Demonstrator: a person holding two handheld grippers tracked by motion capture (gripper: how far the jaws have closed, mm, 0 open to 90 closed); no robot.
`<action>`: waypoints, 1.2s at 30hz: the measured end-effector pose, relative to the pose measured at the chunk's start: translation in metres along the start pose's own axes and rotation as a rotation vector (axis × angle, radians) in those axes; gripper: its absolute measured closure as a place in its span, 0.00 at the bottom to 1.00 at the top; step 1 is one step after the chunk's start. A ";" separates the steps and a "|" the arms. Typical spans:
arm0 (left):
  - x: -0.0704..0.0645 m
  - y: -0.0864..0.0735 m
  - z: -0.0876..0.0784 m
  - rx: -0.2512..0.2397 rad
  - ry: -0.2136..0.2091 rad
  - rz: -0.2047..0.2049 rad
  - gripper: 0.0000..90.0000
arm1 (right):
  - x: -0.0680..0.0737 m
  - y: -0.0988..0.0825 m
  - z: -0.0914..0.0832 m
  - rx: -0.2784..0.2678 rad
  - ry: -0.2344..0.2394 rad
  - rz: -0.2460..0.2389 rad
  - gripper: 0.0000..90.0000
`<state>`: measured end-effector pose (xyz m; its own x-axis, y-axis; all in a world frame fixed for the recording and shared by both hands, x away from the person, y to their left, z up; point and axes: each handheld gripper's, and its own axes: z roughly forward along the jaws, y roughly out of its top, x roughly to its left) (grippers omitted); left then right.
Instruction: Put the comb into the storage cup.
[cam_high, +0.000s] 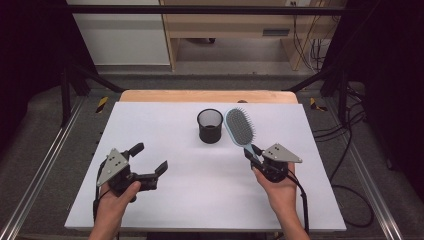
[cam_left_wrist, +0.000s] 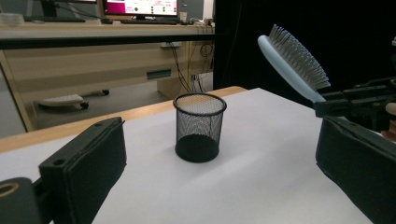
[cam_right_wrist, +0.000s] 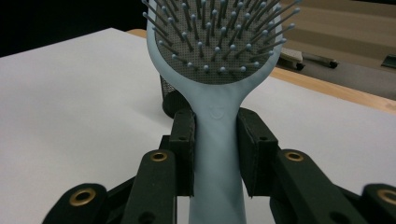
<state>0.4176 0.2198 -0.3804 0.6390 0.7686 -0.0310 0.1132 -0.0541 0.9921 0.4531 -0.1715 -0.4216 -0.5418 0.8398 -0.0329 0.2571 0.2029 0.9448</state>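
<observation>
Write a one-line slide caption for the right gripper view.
Right tool clamps the pale blue hairbrush by its handle, bristles facing the camera, above the white table.

Wooden desk (cam_high: 220, 22) beyond grey floor (cam_high: 225, 67).

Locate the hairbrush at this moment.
In the high view the hairbrush sits right of centre, its handle clamped in the right tongs, its head raised beside the mesh cup.
</observation>
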 end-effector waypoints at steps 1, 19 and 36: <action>-0.001 0.002 0.005 0.003 -0.006 0.001 0.02 | 0.002 0.000 0.002 -0.002 -0.002 -0.007 0.77; -0.014 0.016 0.056 0.000 -0.084 -0.013 0.02 | 0.019 0.003 0.001 -0.030 0.038 0.000 0.77; -0.022 0.028 0.073 -0.027 -0.145 -0.096 0.03 | 0.049 0.016 0.038 -0.104 0.082 -0.003 0.77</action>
<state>0.4622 0.1546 -0.3605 0.7296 0.6692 -0.1409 0.1597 0.0336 0.9866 0.4609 -0.1081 -0.4204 -0.6068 0.7947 -0.0132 0.1736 0.1487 0.9735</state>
